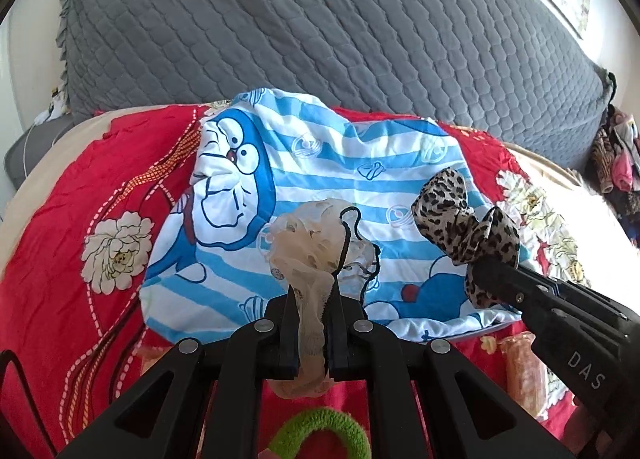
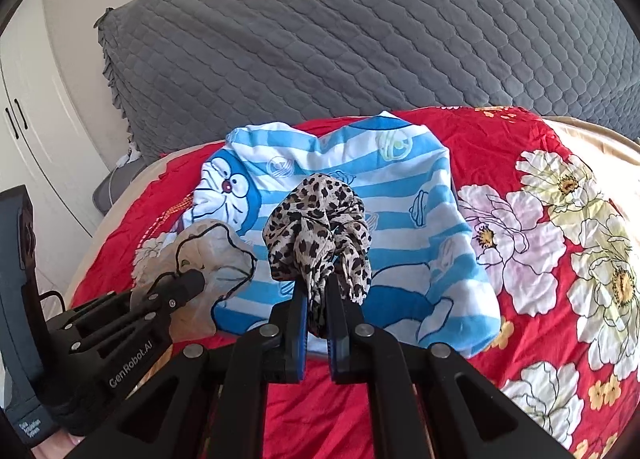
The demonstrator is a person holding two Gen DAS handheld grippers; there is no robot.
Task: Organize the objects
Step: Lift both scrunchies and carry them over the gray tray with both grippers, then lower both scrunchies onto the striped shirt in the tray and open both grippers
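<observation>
Left wrist: beige scrunchie (image 1: pixel 308 255) clamped in left gripper (image 1: pixel 314 299).

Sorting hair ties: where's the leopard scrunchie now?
In both views the leopard scrunchie is pinched in the right claw, above the striped cloth, right of the beige scrunchie.

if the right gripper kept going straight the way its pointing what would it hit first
Most likely the blue-striped cartoon cloth spread on the red floral bedspread. The right gripper, shut on the leopard-print scrunchie, points down at it, so the scrunchie would touch first. Depth is hard to judge here.
</observation>
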